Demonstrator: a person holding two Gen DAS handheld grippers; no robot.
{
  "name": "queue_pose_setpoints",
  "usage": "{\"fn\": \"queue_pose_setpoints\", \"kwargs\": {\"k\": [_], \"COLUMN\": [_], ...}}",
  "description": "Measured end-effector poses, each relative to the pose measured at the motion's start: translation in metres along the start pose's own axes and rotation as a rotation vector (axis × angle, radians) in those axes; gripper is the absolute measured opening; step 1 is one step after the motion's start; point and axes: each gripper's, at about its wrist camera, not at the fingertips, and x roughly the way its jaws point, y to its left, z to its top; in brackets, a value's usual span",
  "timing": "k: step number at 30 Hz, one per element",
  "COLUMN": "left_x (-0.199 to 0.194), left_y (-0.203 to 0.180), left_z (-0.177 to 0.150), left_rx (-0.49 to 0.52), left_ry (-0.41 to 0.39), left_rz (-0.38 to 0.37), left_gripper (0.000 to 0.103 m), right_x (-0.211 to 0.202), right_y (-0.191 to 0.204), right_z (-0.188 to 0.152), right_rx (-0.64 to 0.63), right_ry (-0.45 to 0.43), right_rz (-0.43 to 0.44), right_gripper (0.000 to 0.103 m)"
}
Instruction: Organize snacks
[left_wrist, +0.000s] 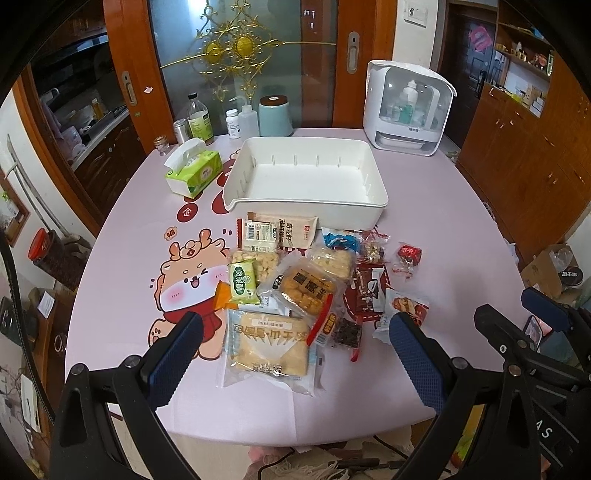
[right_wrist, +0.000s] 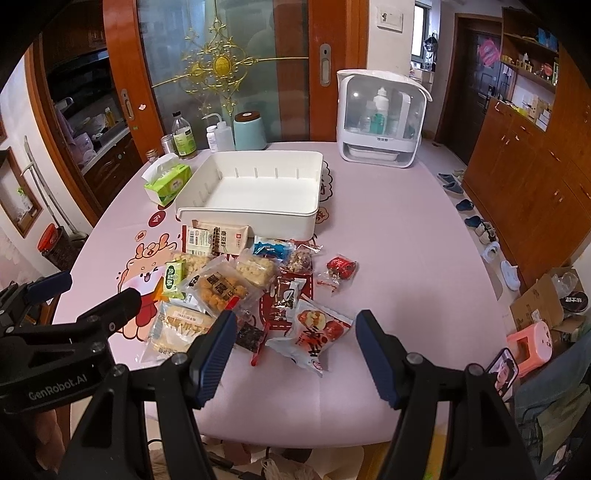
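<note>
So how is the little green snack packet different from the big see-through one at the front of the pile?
The green snack packet is small, solid green and hides its food; the big clear packet is much larger and shows pale food inside. The green one rests on other snacks farther back, while the clear one lies nearest the table's front edge. Both are sealed and outside the white bin.

- My left tongs (left_wrist: 295, 345) have matt black plastic arms; the blue pads (left_wrist: 177, 354) are rough with fine knurling.
- My right tongs (right_wrist: 295, 343) look alike, pads ribbed.
- Under both, the table (right_wrist: 406, 258) wears a smooth pink printed cover with a soft sheen.
- Ahead of my tips, the snack packets (left_wrist: 273, 295) are glossy, crinkled plastic film, some clear.
- Beyond them, the tray (left_wrist: 306, 201) is smooth white plastic, faintly shiny.
- Far behind, the doors (left_wrist: 122, 55) are polished wood.
</note>
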Motion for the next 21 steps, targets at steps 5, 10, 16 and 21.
{"fn": "queue_pose_setpoints", "kwargs": {"k": [5,10,16,21], "left_x": [-0.004,-0.005,-0.003,0.017], "left_y": [-0.01,-0.014,-0.012,0.002], "left_z": [-0.008,-0.015,-0.022,-0.018], "left_rx": [-0.02,-0.041,-0.063,-0.086], "left_ry": [-0.006,0.0,0.019,0.065], "left_rz": [0.01,0.014,0.034,0.018], "left_gripper": [0.1,0.1,0.1,0.1], "right_x": [-0.003,-0.001,0.006,0.022], "right_y": [-0.011,-0.017,-0.019,-0.021], "right_z": [-0.002,-0.005,-0.007,-0.007], "right_rx": [-0.02,-0.033,-0.043,-0.019], "right_ry": [-0.005,0.003,0.026,0.055], "right_rz": [0.015,0.036,0.068,0.08], "right_gripper": [0.067,0.067,0.067,0.067]}}
